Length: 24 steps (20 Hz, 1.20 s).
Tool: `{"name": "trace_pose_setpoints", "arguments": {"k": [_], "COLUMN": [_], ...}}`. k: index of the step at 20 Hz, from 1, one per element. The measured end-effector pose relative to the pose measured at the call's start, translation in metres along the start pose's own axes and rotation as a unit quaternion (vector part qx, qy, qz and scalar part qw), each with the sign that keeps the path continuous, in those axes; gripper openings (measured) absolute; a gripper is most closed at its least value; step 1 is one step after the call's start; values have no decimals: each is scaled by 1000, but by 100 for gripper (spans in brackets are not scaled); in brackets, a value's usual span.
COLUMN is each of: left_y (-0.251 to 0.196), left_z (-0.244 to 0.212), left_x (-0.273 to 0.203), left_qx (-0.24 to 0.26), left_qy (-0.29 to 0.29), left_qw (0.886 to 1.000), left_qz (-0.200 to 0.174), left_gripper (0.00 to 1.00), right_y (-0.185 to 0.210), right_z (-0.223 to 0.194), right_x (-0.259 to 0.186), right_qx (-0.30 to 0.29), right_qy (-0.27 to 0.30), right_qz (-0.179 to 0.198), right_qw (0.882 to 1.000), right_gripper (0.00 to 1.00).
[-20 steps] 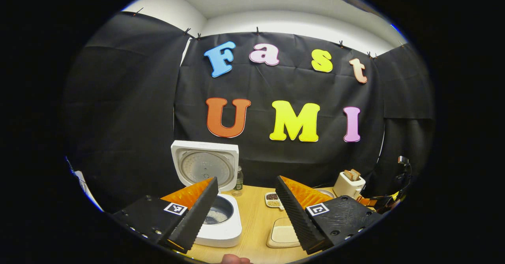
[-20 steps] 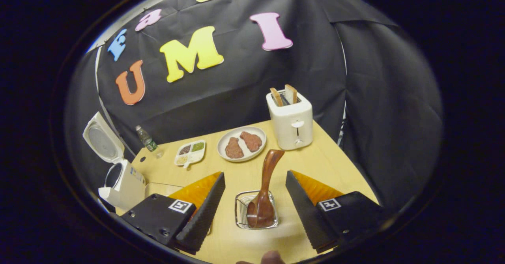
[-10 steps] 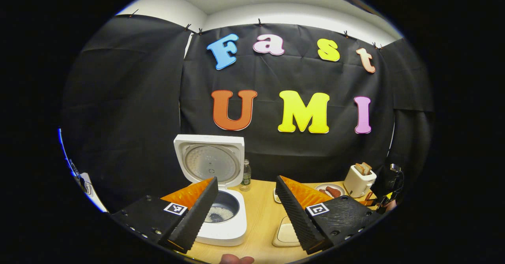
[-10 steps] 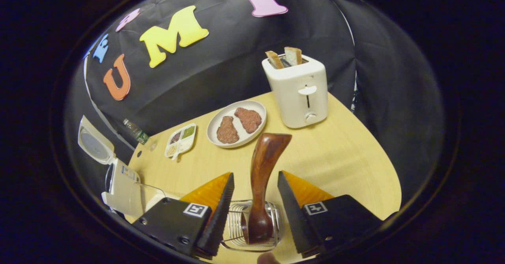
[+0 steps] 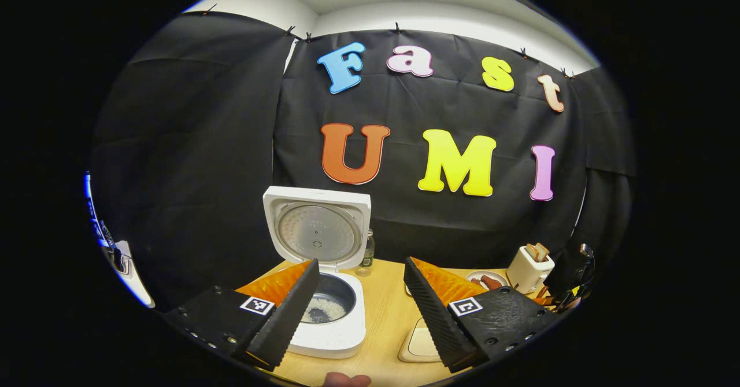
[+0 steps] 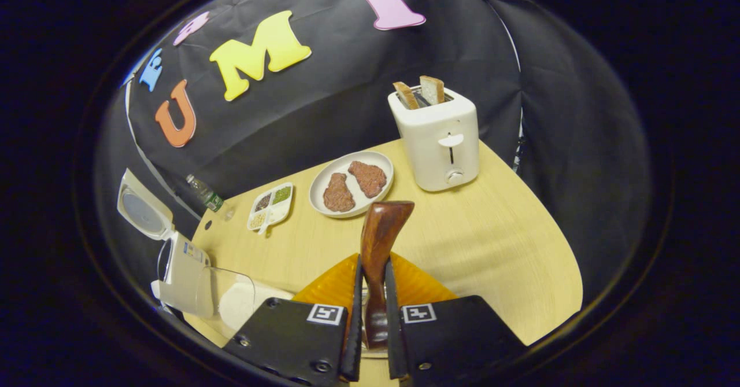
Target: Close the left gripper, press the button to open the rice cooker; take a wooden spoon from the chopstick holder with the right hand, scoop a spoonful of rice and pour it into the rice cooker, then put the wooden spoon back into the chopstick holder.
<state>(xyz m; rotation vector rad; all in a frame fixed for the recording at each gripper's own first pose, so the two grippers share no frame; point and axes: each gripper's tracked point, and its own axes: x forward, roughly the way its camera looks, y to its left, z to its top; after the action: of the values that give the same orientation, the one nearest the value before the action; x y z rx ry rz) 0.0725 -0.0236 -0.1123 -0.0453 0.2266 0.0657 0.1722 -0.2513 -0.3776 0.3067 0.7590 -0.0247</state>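
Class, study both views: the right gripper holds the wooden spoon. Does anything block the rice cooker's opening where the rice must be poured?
Nothing visible does. The rice cooker has its lid raised upright, leaving the pot uncovered, with rice already inside. The right gripper is clamped on the wooden spoon.

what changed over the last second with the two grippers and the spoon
The right gripper came down and forward over the dark brown wooden spoon and its jaws, wide apart before, closed on the handle. The spoon stands where it was, not lifted. The left gripper stayed open and drifted slightly; the white rice cooker keeps its lid up with rice inside. The white toaster and plate of meat are unmoved.
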Motion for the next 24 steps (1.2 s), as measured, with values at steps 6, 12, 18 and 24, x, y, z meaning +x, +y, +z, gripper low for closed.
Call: {"name": "trace_pose_setpoints", "arguments": {"k": [6,12,18,24], "left_y": [12,32,57,102], "left_z": [7,15,24,19], "left_x": [-11,-30,-50,-67], "left_qx": [-10,-15,-17,-14], "left_qy": [-7,-25,-40,-30], "left_qw": [1000,1000,999,999], "left_qz": [-3,-1,-4,6], "left_gripper": [94,94,94,94], "right_y": [3,30,118,202], "right_z": [-1,34,51,21], "right_x": [-33,-87,-131,-118], "right_qx": [6,-27,-51,-71], "right_qy": [-13,-77,-134,-140], "right_qz": [-16,-27,-4,11], "right_qw": [1000,996,990,988], "right_gripper": [19,12,12,12]}}
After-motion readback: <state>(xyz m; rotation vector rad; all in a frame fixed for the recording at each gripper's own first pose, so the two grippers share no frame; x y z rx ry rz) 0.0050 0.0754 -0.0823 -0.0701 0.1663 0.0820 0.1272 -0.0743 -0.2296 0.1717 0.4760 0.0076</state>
